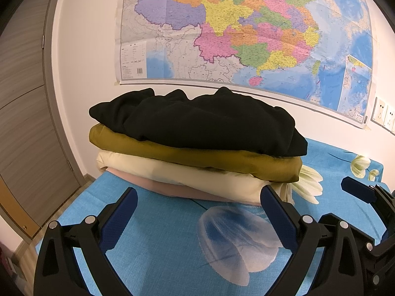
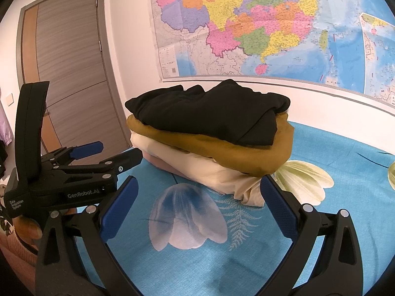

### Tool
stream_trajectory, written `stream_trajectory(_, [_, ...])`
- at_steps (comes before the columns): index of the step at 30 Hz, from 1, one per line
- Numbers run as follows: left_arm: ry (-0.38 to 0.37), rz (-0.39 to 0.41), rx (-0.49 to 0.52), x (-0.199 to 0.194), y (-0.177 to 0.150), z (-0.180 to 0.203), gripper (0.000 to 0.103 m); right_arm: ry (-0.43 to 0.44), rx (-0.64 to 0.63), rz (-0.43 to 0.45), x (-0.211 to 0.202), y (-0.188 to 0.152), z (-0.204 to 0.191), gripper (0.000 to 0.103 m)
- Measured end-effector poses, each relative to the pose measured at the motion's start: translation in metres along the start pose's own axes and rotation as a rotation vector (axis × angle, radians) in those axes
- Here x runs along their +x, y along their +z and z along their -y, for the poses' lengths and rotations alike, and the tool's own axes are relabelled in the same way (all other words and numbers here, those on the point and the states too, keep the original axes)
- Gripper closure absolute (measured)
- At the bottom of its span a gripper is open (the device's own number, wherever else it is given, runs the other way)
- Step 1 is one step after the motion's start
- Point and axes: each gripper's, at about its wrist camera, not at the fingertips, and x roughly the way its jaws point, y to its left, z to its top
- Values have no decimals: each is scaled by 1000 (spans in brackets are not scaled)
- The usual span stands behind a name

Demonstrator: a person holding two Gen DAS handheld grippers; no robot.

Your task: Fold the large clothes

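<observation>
A stack of folded clothes (image 1: 197,148) is seen near the far edge of a blue flowered bedsheet (image 1: 160,234), close to the wall. A black garment (image 1: 205,120) lies on top, with a mustard one (image 1: 197,155), a cream one (image 1: 185,175) and a pink one (image 1: 172,187) beneath it. The left gripper (image 1: 198,202) is held spread wide with nothing between its fingers, just before the stack. The right gripper (image 2: 198,192) is likewise held wide apart and empty beside it. A coloured map (image 1: 246,24) is hung on the wall behind, and a grey door (image 2: 74,61) is seen at the left
</observation>
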Motion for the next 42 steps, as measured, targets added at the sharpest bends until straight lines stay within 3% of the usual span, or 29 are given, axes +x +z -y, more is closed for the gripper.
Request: stream_trajectory(42, [0, -5, 0, 0, -3, -3, 7, 1, 0, 1, 0, -1, -2, 6])
